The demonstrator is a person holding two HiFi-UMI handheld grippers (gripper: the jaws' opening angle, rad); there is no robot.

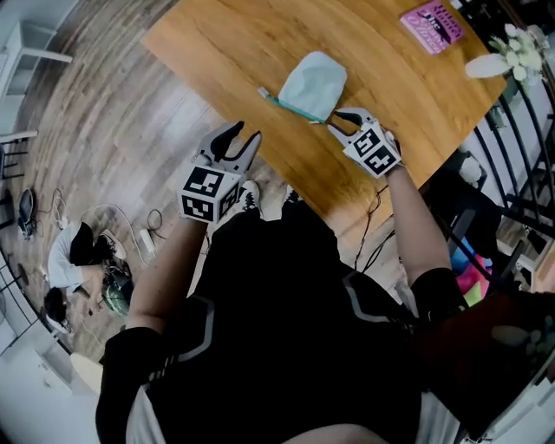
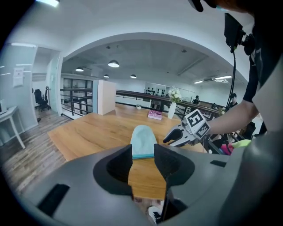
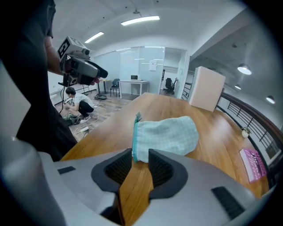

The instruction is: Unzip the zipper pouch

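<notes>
Black short-sleeved top (image 1: pixel 277 295), pale grey seams (image 1: pixel 368 305), black fingers (image 1: pixel 227 137), white marker cubes (image 1: pixel 208 192) with black squares

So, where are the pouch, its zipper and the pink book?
pouch (image 1: pixel 314 82): head view, middle of its pale cloth.
zipper (image 1: pixel 290 106): head view, middle of the green strip.
pink book (image 1: pixel 432 24): head view, centre of its cover.

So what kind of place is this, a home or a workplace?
Probably an open-plan office: a white desk with office chairs nearby, glass partitions, a black railing along the floor's edge, and a large wooden table in the open.
</notes>
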